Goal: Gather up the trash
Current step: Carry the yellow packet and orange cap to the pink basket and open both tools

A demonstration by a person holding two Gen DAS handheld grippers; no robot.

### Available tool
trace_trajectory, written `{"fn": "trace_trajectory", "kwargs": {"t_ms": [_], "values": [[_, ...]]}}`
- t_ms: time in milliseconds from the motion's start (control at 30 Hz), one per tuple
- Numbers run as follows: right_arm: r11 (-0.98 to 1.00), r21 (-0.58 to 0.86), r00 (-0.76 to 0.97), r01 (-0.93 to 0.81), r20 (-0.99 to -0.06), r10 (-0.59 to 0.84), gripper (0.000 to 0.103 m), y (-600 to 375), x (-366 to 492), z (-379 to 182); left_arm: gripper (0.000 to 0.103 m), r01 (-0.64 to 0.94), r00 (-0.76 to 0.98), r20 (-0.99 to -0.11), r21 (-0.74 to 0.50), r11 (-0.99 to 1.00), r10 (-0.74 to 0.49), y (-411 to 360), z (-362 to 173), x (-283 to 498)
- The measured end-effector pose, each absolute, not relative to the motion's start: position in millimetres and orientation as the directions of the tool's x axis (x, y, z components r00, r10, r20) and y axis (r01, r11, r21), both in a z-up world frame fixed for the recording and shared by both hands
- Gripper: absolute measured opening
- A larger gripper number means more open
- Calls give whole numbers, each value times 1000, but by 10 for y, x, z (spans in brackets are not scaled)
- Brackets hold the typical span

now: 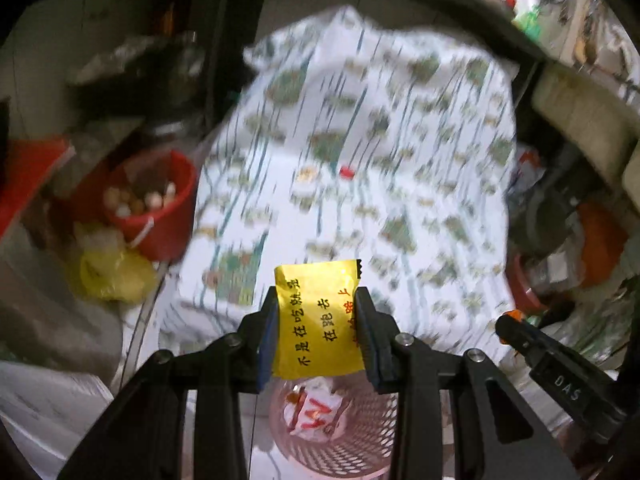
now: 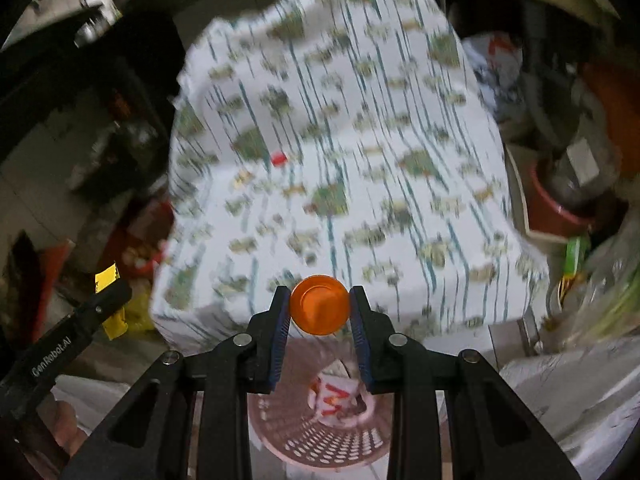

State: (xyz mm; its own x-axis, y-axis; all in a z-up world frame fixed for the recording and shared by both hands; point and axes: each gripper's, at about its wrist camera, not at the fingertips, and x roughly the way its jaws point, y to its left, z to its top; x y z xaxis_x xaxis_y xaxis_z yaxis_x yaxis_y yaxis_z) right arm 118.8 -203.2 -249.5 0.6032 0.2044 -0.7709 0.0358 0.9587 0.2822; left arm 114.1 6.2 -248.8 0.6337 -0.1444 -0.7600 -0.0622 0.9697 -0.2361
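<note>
My left gripper [image 1: 318, 300] is shut on a yellow snack wrapper [image 1: 316, 320] printed with dark characters. My right gripper [image 2: 320, 300] is shut on a round orange bottle cap [image 2: 319, 305]. Both hang above a pink perforated waste basket [image 1: 352, 448], seen too in the right wrist view [image 2: 320, 444], with a crumpled white-and-red wrapper [image 1: 316, 408] lying inside it. Beyond the basket stands a table under a white cloth with a green print [image 1: 360, 168]. A small red piece [image 1: 346, 171] lies on the cloth, next to a small pale scrap [image 1: 306, 175]. The other gripper shows at each view's side.
A red bucket [image 1: 160, 216] holding pale round things and a yellow plastic bag [image 1: 112, 272] sit left of the table. Dark clutter, a red pot [image 2: 560, 208] and bags crowd the right side. A white bag [image 2: 580, 400] lies near the basket.
</note>
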Motion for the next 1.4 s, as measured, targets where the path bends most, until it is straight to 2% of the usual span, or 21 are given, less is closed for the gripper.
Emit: {"fn": "trace_trajectory", "kwargs": {"t_ms": [167,300,533,767,933,1167,1233,1333,1400], "values": [[959,272,538,78,-822,189,32,-2070,1258,-2969,34,-99,553,-818,-257,961,-161,54,-2988,1206],[952,291,499,93,-841,209,32,-2088,1324,-3231,34,-94,514,-847,-213,973,-136,-21,-3277,1240],[916,370,445,154,-854,270,32,-2124,1420,-3749,34,-110,442,-873,-280,954,-205,-23,-3848,1236],[867,442,339,229,-871,354,32,-2176,1501,-4377,34,-71,375,-911,-211,975,-170,-199,-4183,1195],[848,462,263,260,-879,398,32,-2143,1479,-4747,34,-69,273,-938,-241,968,-214,-228,-4521,1152],[781,514,244,355,-857,454,32,-2292,1392,-5005,36,-51,224,-943,-264,963,-246,-328,-4585,1144],[783,513,243,351,-858,454,32,-2275,1392,-5009,40,-36,221,-947,-245,969,-232,-364,-4601,1135],[790,503,237,351,-864,445,32,-2275,1385,-4990,62,-35,212,-954,-223,974,-211,-391,-4613,1114],[807,473,224,353,-881,418,33,-2257,1383,-4993,65,-36,228,-954,-207,978,-194,-391,-4578,1106]]}}
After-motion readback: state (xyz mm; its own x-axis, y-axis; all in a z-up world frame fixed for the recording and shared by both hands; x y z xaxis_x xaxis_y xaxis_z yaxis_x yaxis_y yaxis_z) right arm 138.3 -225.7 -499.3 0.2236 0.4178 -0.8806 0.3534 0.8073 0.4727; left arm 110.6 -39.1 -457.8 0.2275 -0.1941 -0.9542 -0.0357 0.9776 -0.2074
